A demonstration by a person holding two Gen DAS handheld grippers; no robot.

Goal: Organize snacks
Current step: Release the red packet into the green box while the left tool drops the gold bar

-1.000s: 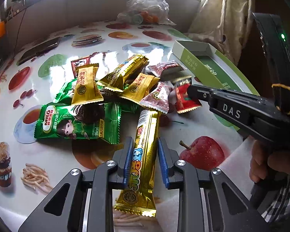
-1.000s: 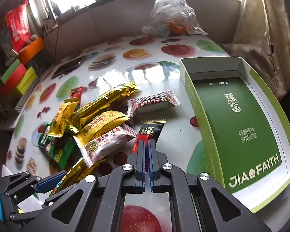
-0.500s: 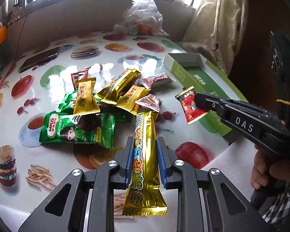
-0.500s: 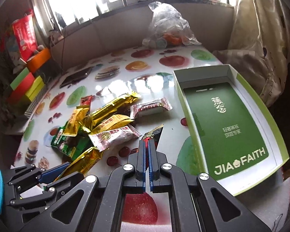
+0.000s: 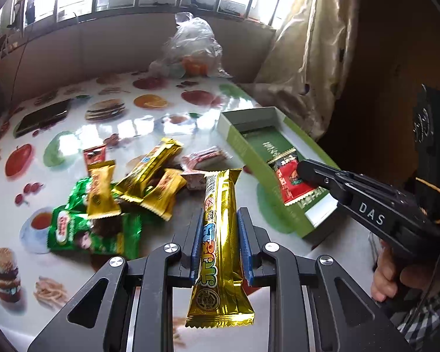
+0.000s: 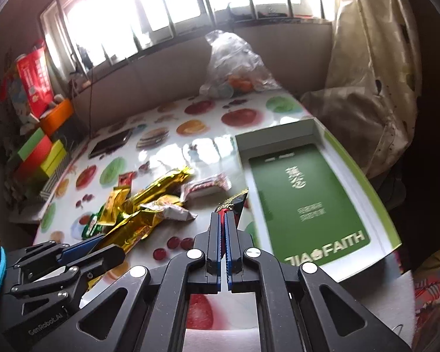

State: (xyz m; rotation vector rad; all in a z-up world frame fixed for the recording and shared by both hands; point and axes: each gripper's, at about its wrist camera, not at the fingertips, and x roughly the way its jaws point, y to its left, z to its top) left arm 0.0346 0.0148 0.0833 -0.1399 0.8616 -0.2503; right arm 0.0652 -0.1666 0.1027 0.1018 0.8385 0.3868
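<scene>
Gripping long gold snack bar (image 5: pixel 219 228) | crinkled foil, cartoon lettering

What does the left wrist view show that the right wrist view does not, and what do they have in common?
Only the left wrist view shows the printed face of the long gold snack bar between the left gripper's fingers, the red face of the snack packet held by the right gripper over the green box, and the green Milo packet clearly.

Only the right wrist view shows the box's JIA FAITH lettering and the colored boxes beside the table.

Both show the snack pile, the plastic bag and the dark phone.
</scene>
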